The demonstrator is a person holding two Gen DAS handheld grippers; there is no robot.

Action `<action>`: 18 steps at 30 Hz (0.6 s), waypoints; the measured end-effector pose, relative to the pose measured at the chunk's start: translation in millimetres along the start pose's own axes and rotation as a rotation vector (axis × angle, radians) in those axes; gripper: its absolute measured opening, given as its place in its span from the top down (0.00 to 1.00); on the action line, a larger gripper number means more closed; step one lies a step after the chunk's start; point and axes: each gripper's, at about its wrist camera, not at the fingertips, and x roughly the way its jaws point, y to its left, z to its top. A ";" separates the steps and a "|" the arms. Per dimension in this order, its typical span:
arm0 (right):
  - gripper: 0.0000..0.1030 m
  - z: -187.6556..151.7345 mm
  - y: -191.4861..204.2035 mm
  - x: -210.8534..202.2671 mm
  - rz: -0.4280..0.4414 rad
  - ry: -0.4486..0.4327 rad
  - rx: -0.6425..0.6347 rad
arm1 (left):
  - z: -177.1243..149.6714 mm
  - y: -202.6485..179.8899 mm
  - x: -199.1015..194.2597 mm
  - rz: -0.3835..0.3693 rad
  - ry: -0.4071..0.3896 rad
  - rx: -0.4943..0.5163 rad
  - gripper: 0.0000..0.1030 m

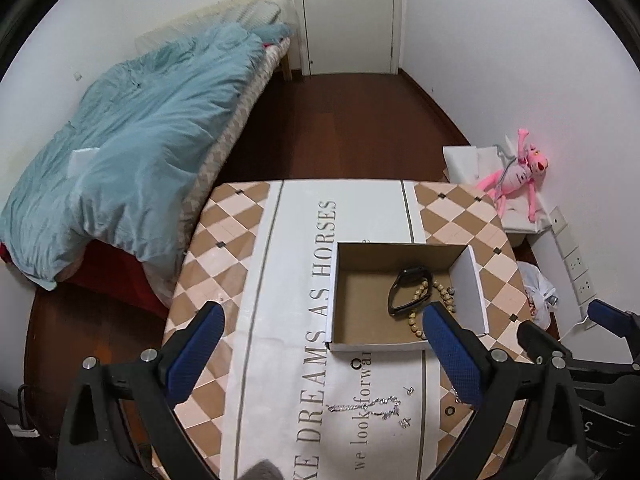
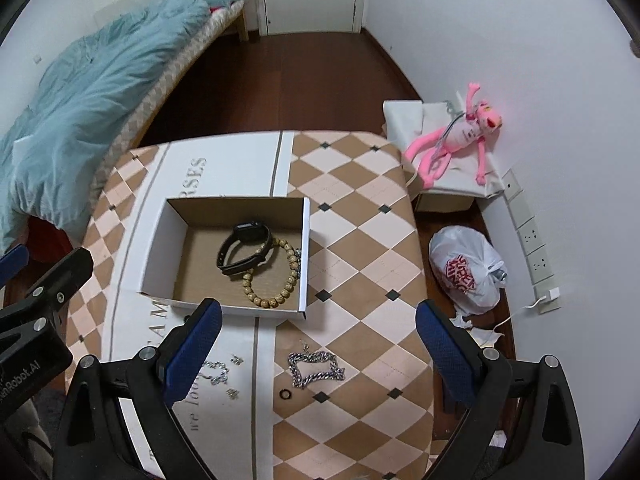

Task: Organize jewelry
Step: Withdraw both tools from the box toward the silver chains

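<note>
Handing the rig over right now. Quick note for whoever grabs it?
Left gripper: open, empty, held over the table's near side.
Right gripper: open, empty, over the chunky chain.
Done: black watch and bead bracelet lie in the cardboard box.
Left on the tablecloth: chunky chain, thin silver chain, small black ring, a few small silver pieces. Chunky chain is probably the easiest next pick.

box (image 2: 304, 248): raw brown cardboard inside, smooth white outside
watch (image 2: 244, 248): matt black strap, rubbery look
bracelet (image 2: 276, 276): tan beads, wood-like grain
chain (image 2: 316, 368): shiny silver metal links
fingers (image 2: 192, 352): blue, rough dimpled pads
counter (image 2: 360, 240): smooth checked covering
floor (image 2: 288, 92): glossy dark wood
</note>
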 end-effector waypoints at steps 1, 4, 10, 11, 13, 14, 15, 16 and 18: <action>0.04 -1.9 -0.3 -9.4 0.000 -0.018 0.001 | -1.2 0.5 -5.4 0.003 -0.009 0.000 0.02; 0.04 -5.5 -0.5 -27.9 0.004 -0.053 0.008 | -4.3 3.3 -23.6 0.009 -0.032 -0.005 0.02; 0.04 -16.0 0.8 -57.3 0.040 -0.100 0.019 | -9.9 8.1 -45.1 0.032 -0.052 -0.029 0.02; 0.04 -18.5 0.4 -59.7 0.047 -0.101 0.024 | -11.7 9.4 -47.6 0.047 -0.061 -0.033 0.02; 0.04 -25.1 -2.2 -61.4 0.059 -0.099 0.040 | -16.3 12.3 -49.9 0.071 -0.076 -0.045 0.02; 0.04 -28.8 -4.6 -60.5 0.063 -0.096 0.053 | -18.9 13.7 -49.1 0.077 -0.078 -0.050 0.02; 0.04 -32.2 -7.2 -58.8 0.067 -0.091 0.065 | -22.9 15.4 -46.4 0.084 -0.077 -0.057 0.02; 0.04 -38.3 -12.1 -51.7 0.068 -0.074 0.088 | -27.9 17.0 -41.9 0.090 -0.070 -0.063 0.02; 0.04 -48.5 -20.6 -35.6 0.084 -0.032 0.123 | -37.5 20.1 -34.1 0.102 -0.051 -0.070 0.02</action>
